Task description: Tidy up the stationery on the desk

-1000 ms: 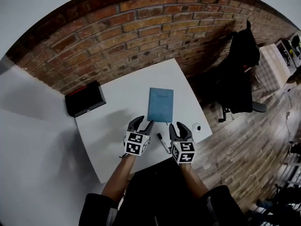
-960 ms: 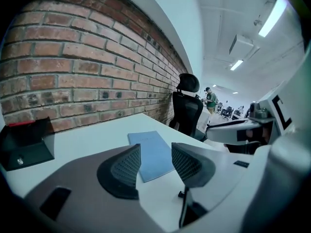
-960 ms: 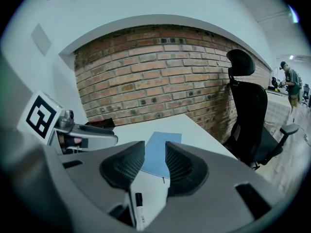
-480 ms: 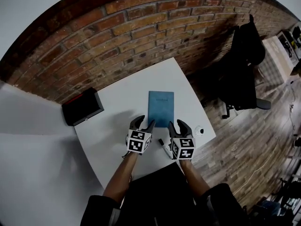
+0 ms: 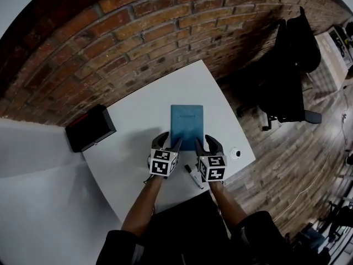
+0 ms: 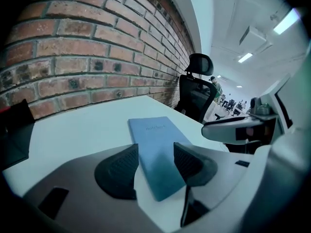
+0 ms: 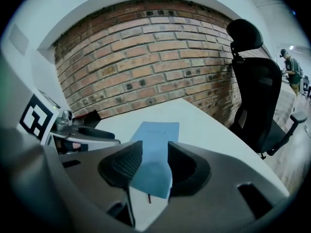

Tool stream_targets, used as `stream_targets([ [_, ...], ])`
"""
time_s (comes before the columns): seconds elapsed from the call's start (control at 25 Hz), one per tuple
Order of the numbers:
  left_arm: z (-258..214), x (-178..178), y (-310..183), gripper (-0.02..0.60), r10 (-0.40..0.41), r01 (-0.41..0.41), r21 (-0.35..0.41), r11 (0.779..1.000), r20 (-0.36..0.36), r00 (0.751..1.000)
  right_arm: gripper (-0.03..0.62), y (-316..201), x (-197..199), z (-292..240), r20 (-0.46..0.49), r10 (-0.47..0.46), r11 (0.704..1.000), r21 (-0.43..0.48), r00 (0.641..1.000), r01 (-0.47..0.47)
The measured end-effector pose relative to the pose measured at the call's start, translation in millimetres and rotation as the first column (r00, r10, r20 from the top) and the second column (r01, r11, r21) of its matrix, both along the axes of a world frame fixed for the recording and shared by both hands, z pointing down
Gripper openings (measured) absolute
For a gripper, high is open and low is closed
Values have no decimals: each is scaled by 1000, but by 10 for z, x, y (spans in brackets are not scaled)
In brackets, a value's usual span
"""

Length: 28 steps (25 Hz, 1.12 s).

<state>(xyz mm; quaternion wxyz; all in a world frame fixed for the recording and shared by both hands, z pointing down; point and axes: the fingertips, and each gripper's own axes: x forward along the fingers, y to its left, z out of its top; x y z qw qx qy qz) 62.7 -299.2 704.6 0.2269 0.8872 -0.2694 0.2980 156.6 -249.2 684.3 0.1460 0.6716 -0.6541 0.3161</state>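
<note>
- Left hand-held gripper (image 5: pixel 168 141) and right hand-held gripper (image 5: pixel 207 142): jaws apart, just been opening, nothing between them.
- Notebook (image 5: pixel 186 123) lies flat on the worktop (image 5: pixel 127 148), just beyond both. Its cover print is unreadable.
- Pen (image 5: pixel 193 176) lies nearer, between them.
- A small round thing (image 5: pixel 235 153) at the right edge is too small to identify.
</note>
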Motion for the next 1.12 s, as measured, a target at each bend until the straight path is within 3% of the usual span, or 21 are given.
stream_targets([
  [0.8, 505, 110, -101, 235, -80, 86, -119, 989, 57, 995, 166, -159, 171, 683, 77, -15, 984, -176, 997, 28],
  [1.12, 528, 107, -95, 233, -82, 89, -90, 992, 83, 993, 166, -135, 109, 768, 126, -42, 977, -204, 991, 67],
])
